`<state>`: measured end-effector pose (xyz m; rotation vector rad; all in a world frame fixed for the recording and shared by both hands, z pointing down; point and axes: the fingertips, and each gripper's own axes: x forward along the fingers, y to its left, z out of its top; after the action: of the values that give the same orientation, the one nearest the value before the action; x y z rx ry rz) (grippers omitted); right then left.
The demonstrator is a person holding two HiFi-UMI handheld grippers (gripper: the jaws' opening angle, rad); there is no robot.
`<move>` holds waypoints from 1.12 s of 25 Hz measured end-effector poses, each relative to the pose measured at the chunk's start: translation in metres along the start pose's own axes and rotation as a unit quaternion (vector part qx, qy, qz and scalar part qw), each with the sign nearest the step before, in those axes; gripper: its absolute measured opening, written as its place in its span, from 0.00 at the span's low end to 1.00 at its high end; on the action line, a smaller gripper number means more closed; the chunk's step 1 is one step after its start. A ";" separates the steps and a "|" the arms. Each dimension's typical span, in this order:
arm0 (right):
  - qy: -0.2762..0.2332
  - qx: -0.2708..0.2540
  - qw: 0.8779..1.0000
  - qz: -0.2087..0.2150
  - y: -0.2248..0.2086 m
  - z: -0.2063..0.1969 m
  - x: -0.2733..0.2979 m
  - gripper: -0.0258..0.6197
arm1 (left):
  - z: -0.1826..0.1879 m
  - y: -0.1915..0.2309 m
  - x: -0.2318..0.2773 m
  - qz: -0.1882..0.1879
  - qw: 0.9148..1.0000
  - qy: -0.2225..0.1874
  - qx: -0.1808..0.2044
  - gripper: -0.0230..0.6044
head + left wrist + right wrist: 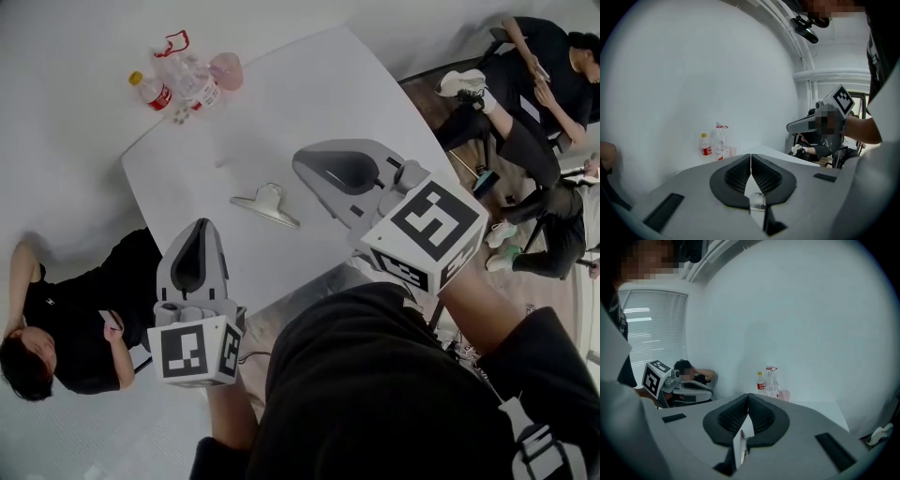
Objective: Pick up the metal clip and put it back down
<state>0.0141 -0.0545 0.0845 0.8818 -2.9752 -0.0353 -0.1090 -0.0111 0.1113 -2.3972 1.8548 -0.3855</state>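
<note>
Left tool [201,228] and right tool [304,166], jaws closed on nothing, hang above the white surface [309,89]. The metal clip [267,203] lies there between them, untouched. Two bottles [152,91] and a pink cup [227,70] crowd the far corner.

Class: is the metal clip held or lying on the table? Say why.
Lying on the table: the metal clip rests on it, apart from the left tool and right tool.

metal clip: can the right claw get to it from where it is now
Probably yes. The metal clip lies alone on the white table, with nothing between it and the right claw. That claw is shut, so it would have to open first.
</note>
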 end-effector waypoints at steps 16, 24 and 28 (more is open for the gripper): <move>-0.042 -0.026 0.999 -0.022 -0.008 0.044 -0.024 0.07 | 0.028 0.004 -0.014 0.009 0.999 -0.024 0.028 0.07; -0.051 -0.014 0.998 -0.043 -0.026 0.053 -0.036 0.07 | 0.040 0.011 -0.016 0.024 0.999 -0.025 0.025 0.07; -0.059 -0.006 0.997 -0.054 -0.036 0.059 -0.042 0.07 | 0.042 0.015 -0.015 0.026 0.999 -0.023 0.027 0.07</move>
<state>0.0665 -0.0606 0.0227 1.0733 -3.0276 -0.1135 -0.1166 -0.0037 0.0655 -2.2980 1.8574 -0.3678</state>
